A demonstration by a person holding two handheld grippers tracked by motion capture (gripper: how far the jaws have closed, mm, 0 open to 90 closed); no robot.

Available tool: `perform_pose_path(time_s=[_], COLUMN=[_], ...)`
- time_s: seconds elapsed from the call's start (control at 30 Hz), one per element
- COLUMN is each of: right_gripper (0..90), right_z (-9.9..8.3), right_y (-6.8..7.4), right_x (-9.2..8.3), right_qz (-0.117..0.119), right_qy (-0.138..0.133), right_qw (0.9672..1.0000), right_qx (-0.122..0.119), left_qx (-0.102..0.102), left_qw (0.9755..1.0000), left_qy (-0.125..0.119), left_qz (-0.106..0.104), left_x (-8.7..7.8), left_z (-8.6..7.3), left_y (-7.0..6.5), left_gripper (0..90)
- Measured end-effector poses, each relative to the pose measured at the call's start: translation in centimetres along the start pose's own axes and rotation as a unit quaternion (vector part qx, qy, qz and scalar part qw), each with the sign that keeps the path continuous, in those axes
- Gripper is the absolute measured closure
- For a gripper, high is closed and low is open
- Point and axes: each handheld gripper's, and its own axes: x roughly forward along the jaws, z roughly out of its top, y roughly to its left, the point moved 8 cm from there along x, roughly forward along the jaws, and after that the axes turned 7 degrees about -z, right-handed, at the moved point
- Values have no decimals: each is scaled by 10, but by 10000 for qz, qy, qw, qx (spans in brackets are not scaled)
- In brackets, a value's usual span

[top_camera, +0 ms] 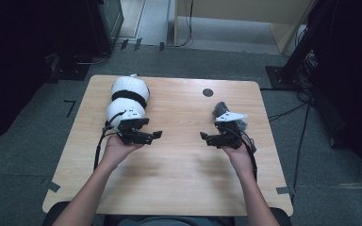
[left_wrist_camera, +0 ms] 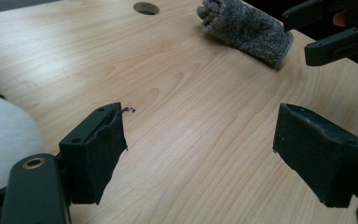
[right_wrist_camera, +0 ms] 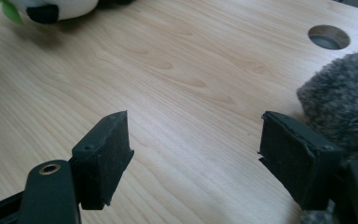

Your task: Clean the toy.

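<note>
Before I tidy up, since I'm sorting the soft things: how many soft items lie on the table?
2. A white plush toy lies at the table's far left, beside the left gripper; a grey knitted piece lies at the far right, beside the right gripper. Neither is held.

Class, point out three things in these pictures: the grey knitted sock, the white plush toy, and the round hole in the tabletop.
grey knitted sock (left_wrist_camera: pixel 249 30), left gripper view, mid-body.
white plush toy (top_camera: pixel 128 99), high view, its black band.
round hole (right_wrist_camera: pixel 328 36), right gripper view, its centre.

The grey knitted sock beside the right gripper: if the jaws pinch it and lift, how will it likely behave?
The grey knitted sock looks soft and fuzzy, so it would probably sag and drape rather than hold its shape. It lies flat on the wooden table, so rolling or tipping seems unlikely. Its rough knit should grip well and seems light.
</note>
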Motion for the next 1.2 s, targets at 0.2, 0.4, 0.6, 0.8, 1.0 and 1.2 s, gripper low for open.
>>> perform_pose_path(time_s=[0.2, 0.4, 0.6, 0.8, 1.0, 1.2], right_gripper=[250, 219, 221, 229, 217, 218], right_z=[-9, -20, -29, -38, -47, -57], right_y=[14, 25, 40, 45, 51, 55], right_x=[7, 15, 19, 26, 35, 47], right_qz=[309, 378, 650, 562, 528, 350], right_qy=[35, 218, 145, 21, 37, 118], right_qw=[9994, 9990, 9977, 9980, 9983, 9988], right_qx=[124, 1, -148, -287, -240, -332], left_qx=[25, 124, 64, 161, 148, 287], left_qw=[9998, 9989, 9985, 9971, 9969, 9950], left_qy=[179, 397, 477, 701, 740, 955], left_qz=[-108, -194, -252, -246, -223, -61], left_x=[21, 37, 49, 58, 66, 75], left_z=[-7, -17, -28, -38, -49, -61], left_y=[-10, -18, -23, -30, -35, -33], left_gripper=[167, 168, 171, 171, 172, 171])
